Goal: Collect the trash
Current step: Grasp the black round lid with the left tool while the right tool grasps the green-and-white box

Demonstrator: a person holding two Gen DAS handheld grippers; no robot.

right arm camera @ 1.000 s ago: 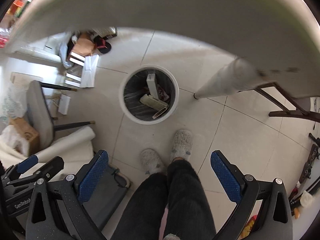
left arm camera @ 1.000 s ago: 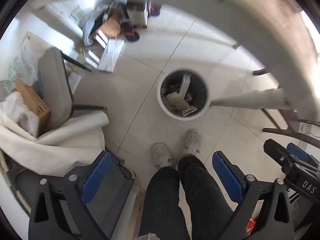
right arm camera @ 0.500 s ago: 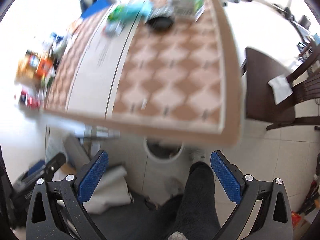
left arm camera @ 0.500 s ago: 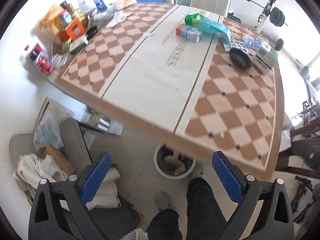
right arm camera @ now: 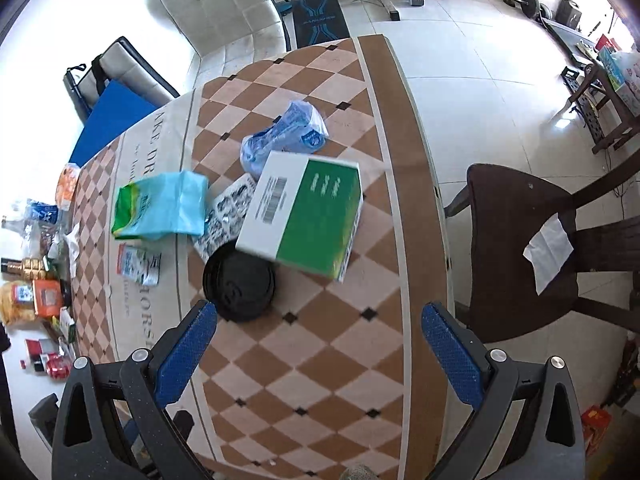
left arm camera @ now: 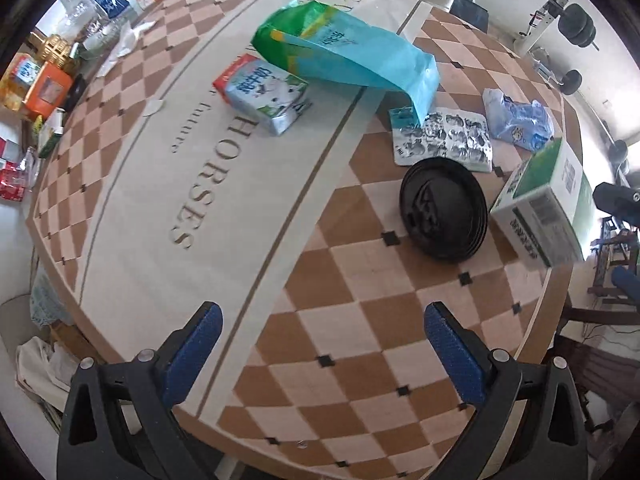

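Green-and-white cardboard box (right arm camera: 304, 216), judged light and stiff, was seen at twelve o'clock; edges suited gripping; both grippers (left arm camera: 320, 344) (right arm camera: 320, 340) were held apart, empty.

a table (left arm camera: 360, 344) under a brown-and-cream checked cloth carries a black lid (left arm camera: 444, 208), a green-and-white box (left arm camera: 544, 204) and a foil blister sheet (left arm camera: 444, 140). a teal bag (left arm camera: 344, 56), a small carton (left arm camera: 264, 94) and a blue plastic wrapper (left arm camera: 518, 118) also lie on it. assorted packets (left arm camera: 40, 84) crowd its far left edge.
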